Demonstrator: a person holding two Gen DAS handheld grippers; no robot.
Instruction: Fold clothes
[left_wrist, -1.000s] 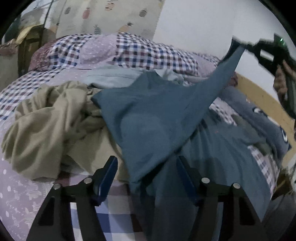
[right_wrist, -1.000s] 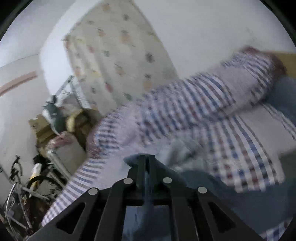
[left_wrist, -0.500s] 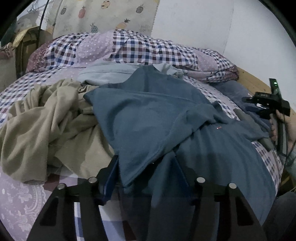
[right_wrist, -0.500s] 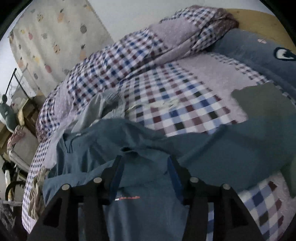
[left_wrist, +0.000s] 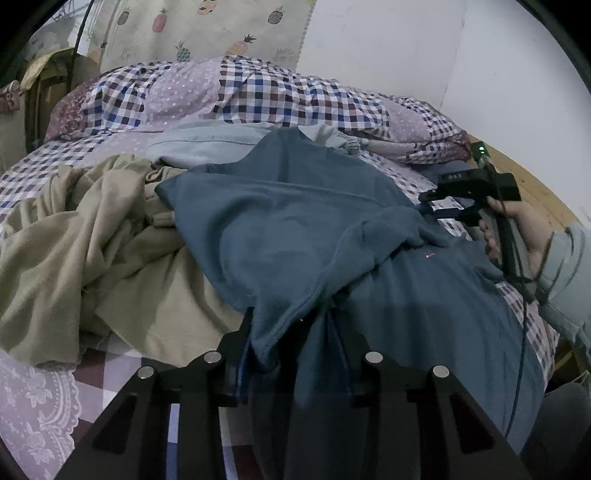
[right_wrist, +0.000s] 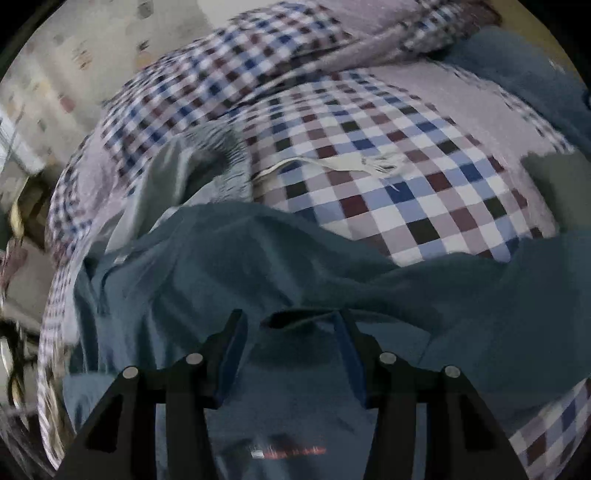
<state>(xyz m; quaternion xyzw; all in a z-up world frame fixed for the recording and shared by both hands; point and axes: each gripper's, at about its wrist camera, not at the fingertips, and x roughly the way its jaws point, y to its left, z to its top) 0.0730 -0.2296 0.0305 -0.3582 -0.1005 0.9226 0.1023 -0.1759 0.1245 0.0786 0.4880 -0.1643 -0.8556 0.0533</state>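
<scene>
My left tongs (left_wrist: 291, 354): close to me, low down. The two fingers are apart, with a soft blue fold lying between them. I cannot tell if they pinch it.
My right tongs (right_wrist: 291, 354): fingers spread wide, let go, holding nothing. They hang just over the blue cloth. In the left view I see them on the right (left_wrist: 439, 206), with my hand (left_wrist: 517, 229) on the handle.
Blue shirt (left_wrist: 303, 236): soft and a bit fuzzy, spread across the middle of the bed. One part is folded over on top. It has a tiny red and white tag (left_wrist: 429, 254).
Tan cloth (left_wrist: 77, 236): on the left, all bunched up and wrinkly, touching the blue shirt.
Pale blue cloth (left_wrist: 207, 142): farther back, smooth, partly under the blue shirt.
Bed sheet (right_wrist: 406, 177): little squares of blue, dark red and white.
Quilt (left_wrist: 236, 92): far away, puffy, with squares and dots.
Wall (left_wrist: 388, 48): white and plain.
Pineapple curtain (left_wrist: 207, 26): far left.
</scene>
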